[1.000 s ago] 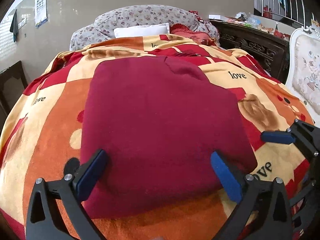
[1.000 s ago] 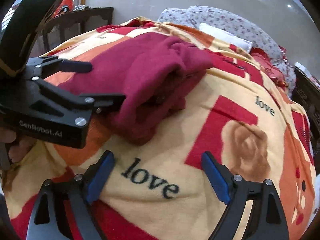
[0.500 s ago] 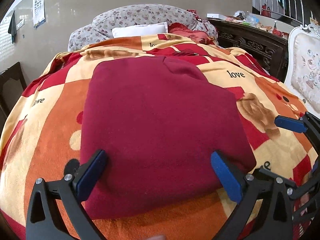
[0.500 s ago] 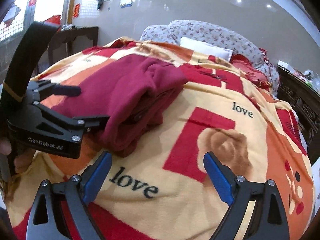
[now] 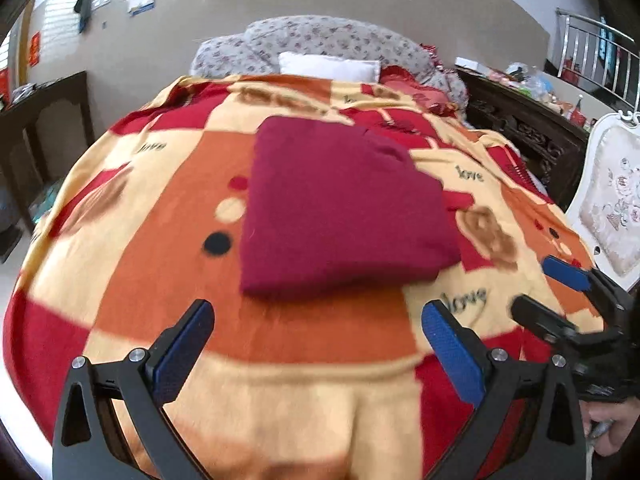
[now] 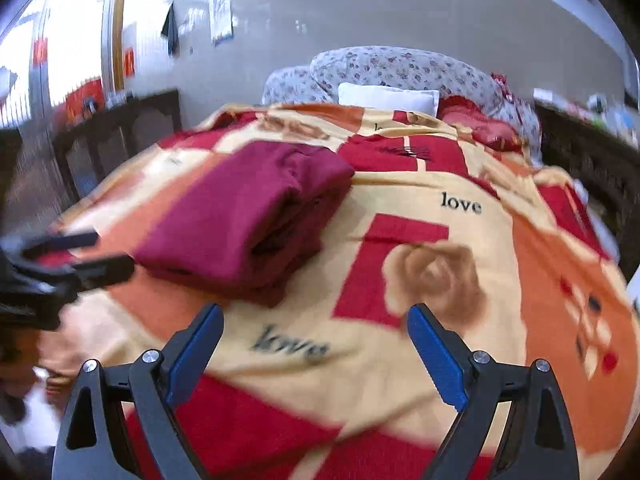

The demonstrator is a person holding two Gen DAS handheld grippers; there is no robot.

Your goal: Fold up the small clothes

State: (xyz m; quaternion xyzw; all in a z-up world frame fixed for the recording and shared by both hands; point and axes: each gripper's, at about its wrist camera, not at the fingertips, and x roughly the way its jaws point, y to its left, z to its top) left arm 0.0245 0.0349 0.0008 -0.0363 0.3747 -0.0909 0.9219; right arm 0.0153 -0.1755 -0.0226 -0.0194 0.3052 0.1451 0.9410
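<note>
Jaws released, L & R (both empty); fuzzy maroon garment (image 5: 344,208) folded square.

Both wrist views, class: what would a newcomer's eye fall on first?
First, the dark red folded garment, a thick flat bundle lying mid-bed. Beneath it the loud orange, red and cream blanket printed with "love". In front, the left gripper and right gripper hang open, touching nothing.
</note>
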